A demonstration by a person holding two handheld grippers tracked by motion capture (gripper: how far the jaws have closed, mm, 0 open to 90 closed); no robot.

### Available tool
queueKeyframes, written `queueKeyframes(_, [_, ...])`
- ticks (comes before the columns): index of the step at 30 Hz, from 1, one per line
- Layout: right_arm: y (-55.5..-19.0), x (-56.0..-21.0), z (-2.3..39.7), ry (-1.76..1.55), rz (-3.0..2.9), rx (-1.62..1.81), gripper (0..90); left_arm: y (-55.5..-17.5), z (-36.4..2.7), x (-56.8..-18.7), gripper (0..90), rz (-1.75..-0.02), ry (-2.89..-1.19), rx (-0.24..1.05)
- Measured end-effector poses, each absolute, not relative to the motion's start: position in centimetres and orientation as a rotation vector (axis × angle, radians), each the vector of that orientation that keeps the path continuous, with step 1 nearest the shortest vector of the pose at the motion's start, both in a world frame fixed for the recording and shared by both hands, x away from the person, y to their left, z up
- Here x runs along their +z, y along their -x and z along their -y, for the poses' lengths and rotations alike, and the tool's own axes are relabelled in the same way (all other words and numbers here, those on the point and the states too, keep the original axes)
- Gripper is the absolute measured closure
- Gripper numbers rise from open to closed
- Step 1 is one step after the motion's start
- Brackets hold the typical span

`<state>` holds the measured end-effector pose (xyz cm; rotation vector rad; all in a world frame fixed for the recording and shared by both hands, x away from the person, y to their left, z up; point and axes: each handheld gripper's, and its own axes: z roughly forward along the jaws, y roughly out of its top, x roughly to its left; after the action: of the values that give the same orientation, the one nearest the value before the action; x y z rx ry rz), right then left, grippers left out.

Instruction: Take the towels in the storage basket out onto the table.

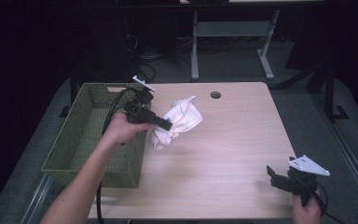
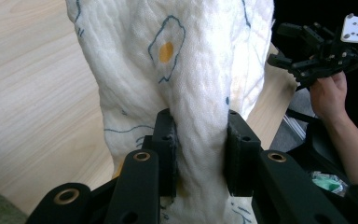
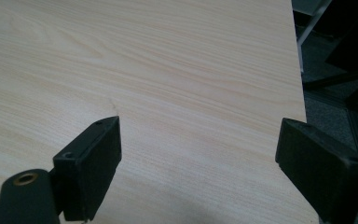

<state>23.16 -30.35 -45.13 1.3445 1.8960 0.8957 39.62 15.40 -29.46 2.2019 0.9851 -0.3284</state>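
Presently I have the left gripper (image 1: 168, 125) clamped on a white cloth (image 1: 179, 122), a bunched piece printed with fried-egg motifs. Its jaws are drawn in tight, and the fabric is gathered into a thick rope between the pads (image 2: 167, 154). The cloth hangs off the tip of this claw, above the table (image 1: 233, 154), with the green woven basket (image 1: 86, 140) just behind and beside the hand.

Judgement on the step in hand: the cloth appears bound for the basket. To do it well, I would keep the clamp firm, carry the bundle clear over the basket's near wall before lowering, and release only once the trailing end hangs inside the rim, since a loose tail could drape over the edge.

The right gripper (image 1: 284, 179) rests at the table's near corner, well apart from the cloth. Its jaws stand wide with nothing between them, bare wood beneath.

Differences between views: the high view gives the layout, namely basket, cloth and both claws in relation, but the pinch itself is too small to read there. The left gripper view (image 2: 200, 158) settles the grip, showing cloth (image 2: 186, 70) pressed between both pads and spilling past the tips; it also catches the right gripper (image 2: 314, 51) farther off. The right gripper view (image 3: 200, 168) confirms the empty gap and the table (image 3: 168, 70) edge beside that claw.
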Motion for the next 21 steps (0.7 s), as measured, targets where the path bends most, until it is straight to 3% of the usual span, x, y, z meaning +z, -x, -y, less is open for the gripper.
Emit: queueKeyframes(21, [-23.1,-45.1,30.4,-1.345,-1.896,0.900,13.9,-40.2,-11.2,-31.1,69.2,-0.935,-2.246,-0.381])
